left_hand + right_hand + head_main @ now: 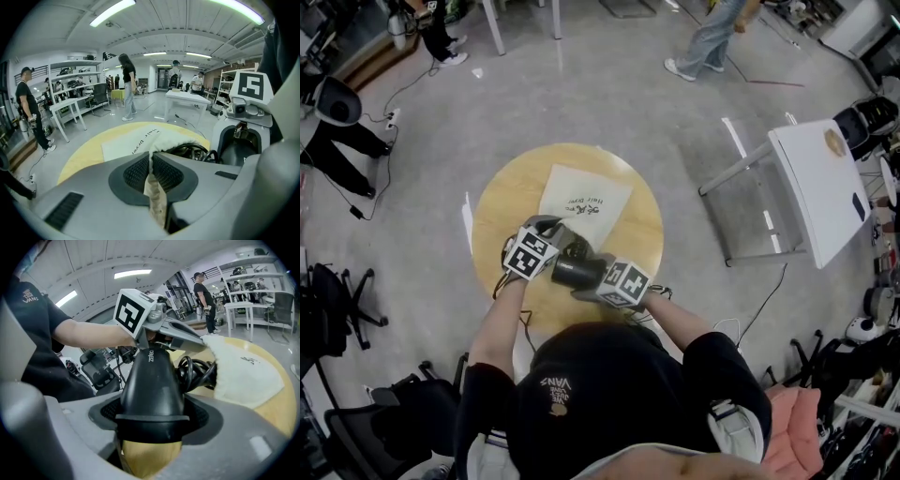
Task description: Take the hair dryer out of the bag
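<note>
A white cloth bag (581, 202) with dark print lies on the round wooden table (497, 202). My left gripper (532, 251) is shut on the bag's cloth edge (155, 190) at the mouth. The black hair dryer (578, 272) sticks out of the bag toward me, and my right gripper (623, 281) is shut on its barrel (152, 380). Its coiled black cord (197, 371) sits at the bag's mouth (220, 366), partly inside. In the left gripper view the cord (192, 152) shows beyond the pinched cloth, with the right gripper (243, 117) beside it.
A white folding table (825, 187) stands to the right of the round table. Office chairs (337, 300) and floor cables sit at the left. A person (712, 37) walks at the far side; others (126, 84) stand around the room.
</note>
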Demonstrator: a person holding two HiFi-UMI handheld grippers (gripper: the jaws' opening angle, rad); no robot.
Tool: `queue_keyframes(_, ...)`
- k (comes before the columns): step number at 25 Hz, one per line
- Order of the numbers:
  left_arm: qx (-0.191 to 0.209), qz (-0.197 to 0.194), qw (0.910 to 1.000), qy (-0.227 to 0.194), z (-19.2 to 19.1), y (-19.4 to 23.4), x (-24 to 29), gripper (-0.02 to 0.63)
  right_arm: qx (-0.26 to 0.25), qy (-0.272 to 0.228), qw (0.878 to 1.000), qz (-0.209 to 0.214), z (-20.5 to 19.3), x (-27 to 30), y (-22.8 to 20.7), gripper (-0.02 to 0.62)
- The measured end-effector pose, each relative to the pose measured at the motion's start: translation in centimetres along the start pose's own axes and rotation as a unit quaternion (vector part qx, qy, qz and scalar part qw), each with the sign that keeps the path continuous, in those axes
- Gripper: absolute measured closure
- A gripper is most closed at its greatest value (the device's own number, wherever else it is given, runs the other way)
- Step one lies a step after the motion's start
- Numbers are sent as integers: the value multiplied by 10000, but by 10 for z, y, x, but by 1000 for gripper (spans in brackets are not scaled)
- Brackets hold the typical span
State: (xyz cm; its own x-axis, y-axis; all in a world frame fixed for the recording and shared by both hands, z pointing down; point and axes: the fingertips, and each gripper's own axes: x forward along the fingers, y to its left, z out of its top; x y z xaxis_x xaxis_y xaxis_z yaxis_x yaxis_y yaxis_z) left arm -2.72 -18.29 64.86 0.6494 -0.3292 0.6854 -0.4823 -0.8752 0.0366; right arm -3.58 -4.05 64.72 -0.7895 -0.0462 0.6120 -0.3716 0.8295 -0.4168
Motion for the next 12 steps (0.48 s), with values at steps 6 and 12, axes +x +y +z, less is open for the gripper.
queue_keyframes(6, -341, -62, 9994, 19, 6, -2, 1, 580, -25, -52, 10000, 38, -2, 2, 14, 245)
queue_keyframes(12, -331, -65, 9994, -72, 16, -2, -1, 580, -114, -89, 9999, -13, -4, 2, 30, 245)
